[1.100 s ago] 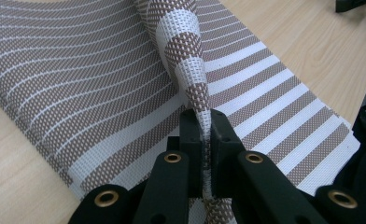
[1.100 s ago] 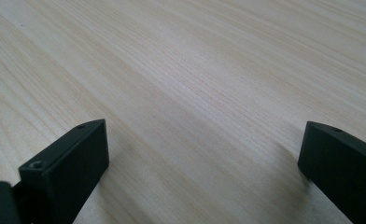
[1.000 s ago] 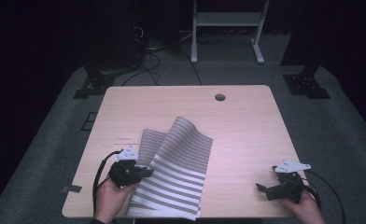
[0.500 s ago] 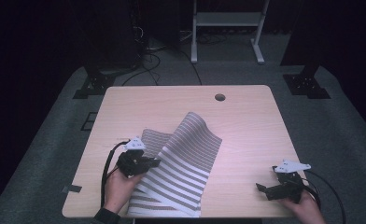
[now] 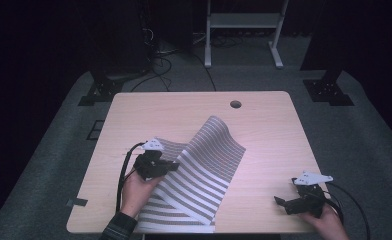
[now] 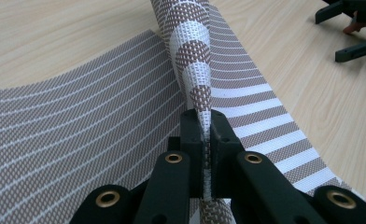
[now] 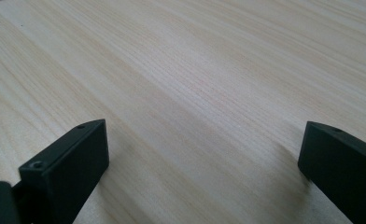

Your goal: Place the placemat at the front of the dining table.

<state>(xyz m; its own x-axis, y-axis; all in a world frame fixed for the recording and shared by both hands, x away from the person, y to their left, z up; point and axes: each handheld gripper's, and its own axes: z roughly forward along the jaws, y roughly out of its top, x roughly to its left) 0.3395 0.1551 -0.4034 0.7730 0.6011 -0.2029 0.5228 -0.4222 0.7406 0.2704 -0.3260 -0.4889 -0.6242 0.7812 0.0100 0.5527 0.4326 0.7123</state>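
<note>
On the table's (image 5: 264, 125) near-left, left gripper (image 6: 203, 140) clamped on striped placemat (image 5: 204, 165); lifted fold now stands higher and farther right than before, so folding-over progresses. Right gripper (image 5: 291, 202) spread apart, idle near-right.

Your brown-and-white striped woven placemat (image 5: 204, 170) sits at the table's near left, one edge lifted and folding over itself, rest lying flat.

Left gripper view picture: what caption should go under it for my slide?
Left claw pinching the folded edge of a striped woven placemat lifted over a light wooden table.
</note>
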